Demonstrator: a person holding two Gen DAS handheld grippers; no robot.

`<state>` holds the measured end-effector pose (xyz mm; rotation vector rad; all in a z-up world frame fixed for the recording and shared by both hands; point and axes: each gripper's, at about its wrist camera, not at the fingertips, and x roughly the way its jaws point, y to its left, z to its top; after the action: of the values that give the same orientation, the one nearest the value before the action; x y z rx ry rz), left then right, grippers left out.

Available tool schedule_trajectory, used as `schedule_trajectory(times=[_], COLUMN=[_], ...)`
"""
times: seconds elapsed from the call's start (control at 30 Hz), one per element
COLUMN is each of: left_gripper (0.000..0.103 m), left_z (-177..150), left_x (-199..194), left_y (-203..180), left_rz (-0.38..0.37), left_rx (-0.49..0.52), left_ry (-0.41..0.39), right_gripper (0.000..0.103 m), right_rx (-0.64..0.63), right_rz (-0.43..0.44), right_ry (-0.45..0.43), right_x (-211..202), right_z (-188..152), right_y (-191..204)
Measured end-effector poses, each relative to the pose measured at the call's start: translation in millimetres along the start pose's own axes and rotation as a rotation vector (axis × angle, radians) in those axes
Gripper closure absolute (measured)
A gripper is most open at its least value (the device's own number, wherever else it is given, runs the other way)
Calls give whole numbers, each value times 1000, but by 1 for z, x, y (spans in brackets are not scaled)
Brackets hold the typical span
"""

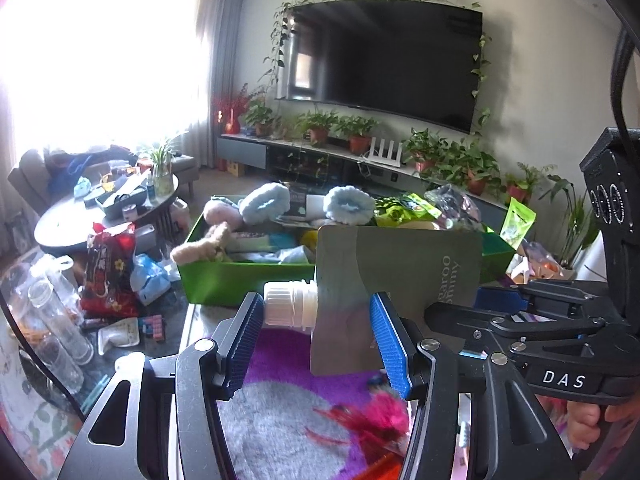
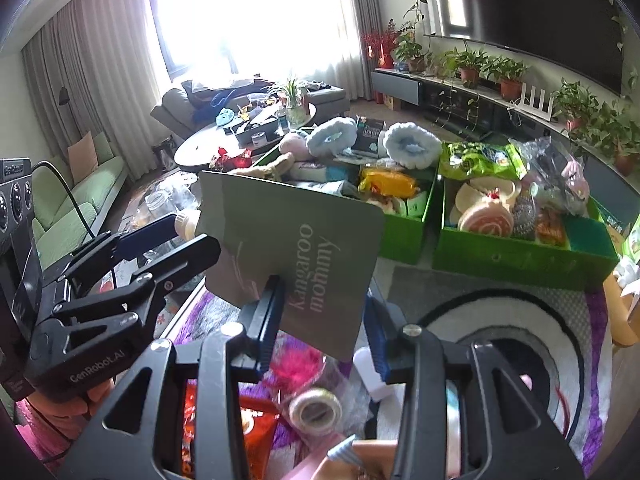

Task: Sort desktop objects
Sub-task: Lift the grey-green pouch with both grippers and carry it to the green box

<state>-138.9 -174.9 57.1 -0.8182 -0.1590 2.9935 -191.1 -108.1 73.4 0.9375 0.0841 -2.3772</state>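
Observation:
A grey-green spout pouch [image 1: 396, 276] marked "Kangaroo mommy" with a white screw cap [image 1: 290, 304] hangs in the air between both grippers. My left gripper [image 1: 318, 330] stands around its cap end, blue pads apart, one pad [image 1: 386, 336] against the pouch. My right gripper [image 2: 320, 328] has its left pad [image 2: 270, 312] on the pouch's lower edge [image 2: 304, 256]; the right pad stands apart from it. The right gripper also shows in the left wrist view [image 1: 496, 300], at the pouch's far edge.
Two green bins [image 2: 404, 236] [image 2: 520, 256] full of plush toys, snack bags and sponges stand ahead. Below lie a purple and grey rug [image 1: 280, 420], a tape roll [image 2: 316, 410] and a red packet [image 2: 256, 432]. Glass jars [image 1: 60, 320] and a red bag [image 1: 108, 272] sit left.

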Motion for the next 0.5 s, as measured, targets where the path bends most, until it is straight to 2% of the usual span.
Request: schedule_trajectory(times=[0.5], left_gripper=[47], left_z=[30], left_x=[38], left_y=[14], left_rz=[9], left_rx=[14], left_ry=[-2], right_gripper=[63], right_rx=[-33], right_rz=[-40], right_ry=[-41], right_x=[27], right_z=[41], right_y=[-8])
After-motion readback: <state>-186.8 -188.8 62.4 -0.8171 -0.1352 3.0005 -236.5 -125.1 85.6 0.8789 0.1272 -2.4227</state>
